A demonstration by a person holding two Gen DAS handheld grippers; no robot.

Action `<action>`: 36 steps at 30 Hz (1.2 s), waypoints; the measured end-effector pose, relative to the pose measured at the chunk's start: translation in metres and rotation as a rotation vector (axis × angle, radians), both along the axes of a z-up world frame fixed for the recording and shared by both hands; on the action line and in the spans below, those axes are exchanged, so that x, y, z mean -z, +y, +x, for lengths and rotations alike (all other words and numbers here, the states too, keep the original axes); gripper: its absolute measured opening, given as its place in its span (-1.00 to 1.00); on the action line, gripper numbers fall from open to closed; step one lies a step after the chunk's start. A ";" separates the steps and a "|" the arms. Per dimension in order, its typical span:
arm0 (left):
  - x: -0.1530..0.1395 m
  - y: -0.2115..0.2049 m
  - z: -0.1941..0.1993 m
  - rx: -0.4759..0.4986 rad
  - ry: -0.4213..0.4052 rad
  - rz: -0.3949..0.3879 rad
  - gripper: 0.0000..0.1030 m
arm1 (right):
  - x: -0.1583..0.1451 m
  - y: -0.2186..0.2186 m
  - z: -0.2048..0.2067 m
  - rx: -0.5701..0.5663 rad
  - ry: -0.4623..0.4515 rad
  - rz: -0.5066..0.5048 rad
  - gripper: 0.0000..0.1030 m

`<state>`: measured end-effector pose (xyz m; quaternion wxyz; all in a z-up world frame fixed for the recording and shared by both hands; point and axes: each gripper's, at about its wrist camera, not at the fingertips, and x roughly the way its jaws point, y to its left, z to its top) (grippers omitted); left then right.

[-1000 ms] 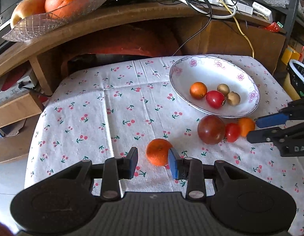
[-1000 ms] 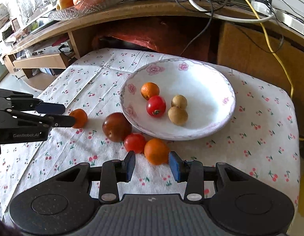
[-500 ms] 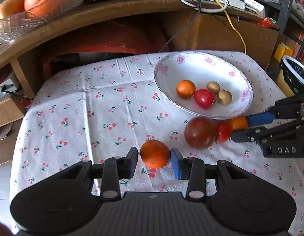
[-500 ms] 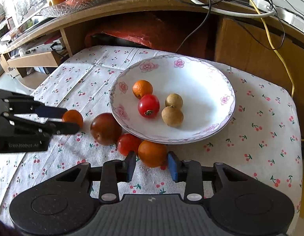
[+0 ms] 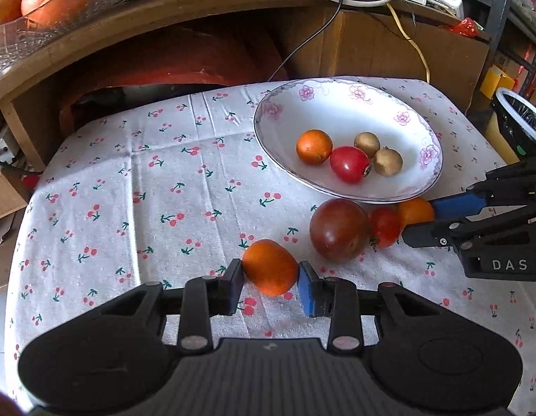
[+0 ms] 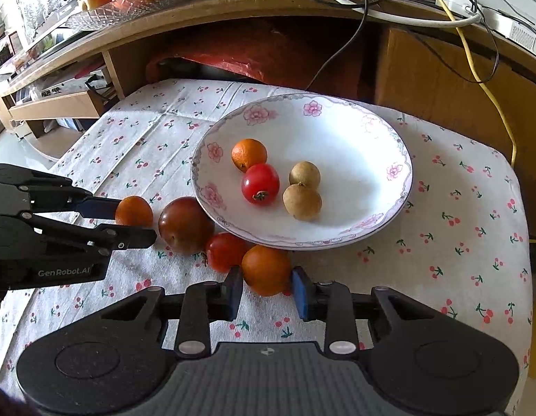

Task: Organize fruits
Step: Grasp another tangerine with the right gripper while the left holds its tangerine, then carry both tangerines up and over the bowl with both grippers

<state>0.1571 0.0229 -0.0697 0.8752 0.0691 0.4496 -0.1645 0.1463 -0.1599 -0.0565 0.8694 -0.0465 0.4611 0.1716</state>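
Plate (image 6: 378, 222) holding one orange (image 6: 249, 154), one tomato (image 6: 260, 183), two longans (image 6: 301, 200), your left hand-held gripper (image 5: 270, 279) now clamped on a table orange (image 5: 270, 266), your right hand-held gripper (image 6: 266, 287) now clamped on another orange (image 6: 266, 269) beside the plate, both pairs of jaws narrower than before.

Small oranges: three; one (image 6: 249, 154) in the plate (image 6: 354, 121), two (image 6: 266, 270) (image 6: 133, 210) outside it on the cloth.
Red tomatoes: two; one (image 6: 260, 183) in the plate, one (image 6: 224, 251) at its near rim.
Brown round fruits: two (image 6: 304, 174) (image 6: 301, 201), both in the plate.
Dark red-brown fruit: one (image 6: 185, 225), beside the plate's left rim.
Plates: one.
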 end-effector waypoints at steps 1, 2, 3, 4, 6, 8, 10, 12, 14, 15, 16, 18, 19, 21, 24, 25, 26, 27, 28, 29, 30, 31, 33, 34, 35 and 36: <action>0.000 0.000 0.000 0.002 0.002 0.001 -0.19 | -0.001 -0.001 -0.001 -0.003 0.000 0.000 -0.51; -0.001 0.001 -0.001 0.004 0.004 0.003 -0.19 | -0.003 -0.003 -0.002 -0.003 -0.001 0.001 -0.51; -0.001 0.001 -0.002 0.006 0.005 0.009 -0.19 | -0.004 -0.005 -0.003 0.001 -0.002 0.003 -0.51; -0.002 0.001 -0.003 0.010 0.004 0.014 -0.19 | -0.006 -0.008 -0.005 0.005 -0.002 0.005 -0.51; -0.004 0.003 -0.006 0.021 0.002 0.018 -0.19 | -0.009 -0.013 -0.009 0.005 0.001 0.008 -0.51; -0.006 0.005 -0.011 0.035 0.008 0.014 -0.19 | -0.011 -0.016 -0.013 0.001 0.005 0.005 -0.51; -0.005 0.004 -0.015 0.051 0.014 0.016 -0.19 | -0.009 -0.017 -0.016 -0.005 0.017 0.001 -0.51; -0.005 0.001 -0.020 0.070 0.020 0.022 -0.19 | -0.006 -0.015 -0.019 -0.022 0.032 -0.011 -0.51; -0.006 -0.002 -0.024 0.092 0.019 0.027 -0.19 | -0.002 -0.012 -0.022 -0.043 0.040 -0.027 -0.51; -0.006 -0.003 -0.025 0.101 0.022 0.027 -0.19 | -0.002 -0.010 -0.024 -0.052 0.032 -0.040 -0.51; -0.006 -0.003 -0.026 0.108 0.025 0.027 -0.19 | -0.002 -0.008 -0.026 -0.064 0.024 -0.055 -0.51; -0.004 -0.005 -0.028 0.118 0.025 0.038 -0.19 | -0.002 -0.007 -0.025 -0.066 0.024 -0.059 -0.50; -0.004 -0.005 -0.028 0.120 0.021 0.039 -0.19 | -0.001 -0.006 -0.025 -0.068 0.023 -0.061 -0.50; -0.004 -0.006 -0.026 0.117 0.022 0.035 -0.19 | -0.001 -0.004 -0.024 -0.081 0.013 -0.074 -0.48; -0.003 -0.008 -0.025 0.118 0.014 0.038 -0.19 | 0.001 -0.004 -0.022 -0.080 0.014 -0.072 -0.47; -0.003 -0.009 -0.026 0.119 0.013 0.045 -0.19 | 0.002 -0.004 -0.022 -0.078 0.014 -0.072 -0.47; -0.002 -0.010 -0.025 0.120 0.012 0.047 -0.18 | 0.002 -0.005 -0.021 -0.076 0.015 -0.069 -0.47; -0.002 -0.010 -0.025 0.116 0.011 0.045 -0.18 | 0.002 -0.006 -0.020 -0.072 0.017 -0.063 -0.47; -0.002 -0.010 -0.024 0.109 0.013 0.040 -0.18 | 0.002 -0.007 -0.020 -0.068 0.019 -0.056 -0.47; -0.002 -0.010 -0.022 0.103 0.014 0.036 -0.17 | 0.002 -0.007 -0.019 -0.064 0.022 -0.052 -0.47; -0.002 -0.011 -0.021 0.101 0.015 0.033 -0.17 | 0.002 -0.007 -0.019 -0.064 0.021 -0.051 -0.47; -0.002 -0.011 -0.021 0.100 0.015 0.032 -0.16 | 0.002 -0.006 -0.019 -0.063 0.020 -0.052 -0.47; -0.001 -0.012 -0.020 0.102 0.015 0.031 -0.11 | 0.002 -0.006 -0.019 -0.067 0.023 -0.052 -0.47; -0.001 -0.013 -0.021 0.103 0.012 0.034 -0.11 | 0.003 -0.007 -0.019 -0.066 0.026 -0.050 -0.47; -0.001 -0.013 -0.022 0.105 0.010 0.037 -0.11 | 0.003 -0.008 -0.019 -0.064 0.031 -0.046 -0.47; -0.001 -0.012 -0.022 0.103 0.009 0.037 -0.11 | 0.003 -0.008 -0.019 -0.062 0.034 -0.043 -0.47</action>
